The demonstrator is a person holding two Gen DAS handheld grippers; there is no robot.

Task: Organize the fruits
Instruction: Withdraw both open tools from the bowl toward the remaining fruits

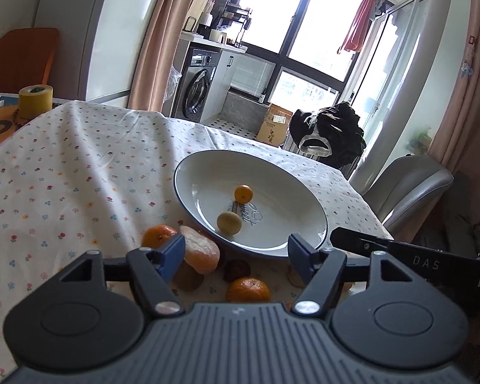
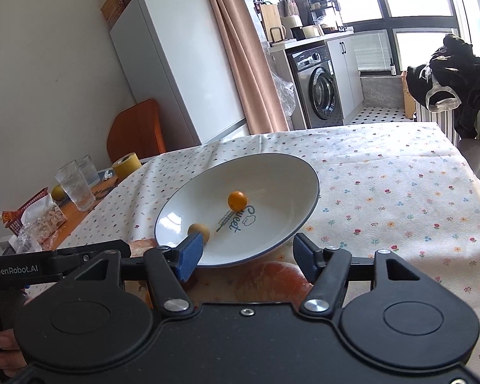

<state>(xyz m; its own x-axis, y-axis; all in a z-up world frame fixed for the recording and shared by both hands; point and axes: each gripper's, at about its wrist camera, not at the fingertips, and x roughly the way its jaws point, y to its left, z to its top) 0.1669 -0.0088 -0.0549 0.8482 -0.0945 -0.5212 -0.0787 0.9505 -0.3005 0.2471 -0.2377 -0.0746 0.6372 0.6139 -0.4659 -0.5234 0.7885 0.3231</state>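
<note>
Fruits are lying loose just ahead of the plate (image 1: 188, 172); a tangerine (image 1: 248, 289) is sitting between the left gripper (image 1: 235, 256)'s spread, empty fingers, while the right gripper (image 2: 248, 256) is hovering released alongside.

Both tools look like twins: matte black plastic bodies with two round hinge housings each. The left claw (image 1: 235, 254) has a ribbed grey-black top plate at six o'clock, blue ridged pads (image 1: 171, 256) on black linkage arms, and silver screw heads at the pivots. The right claw (image 2: 246, 256) has the same blue pads (image 2: 188, 260), silver screws and a smooth black deck. White lettering reads "GenRobot.AI" on the left tool's side, at nine o'clock in the right wrist view.
</note>
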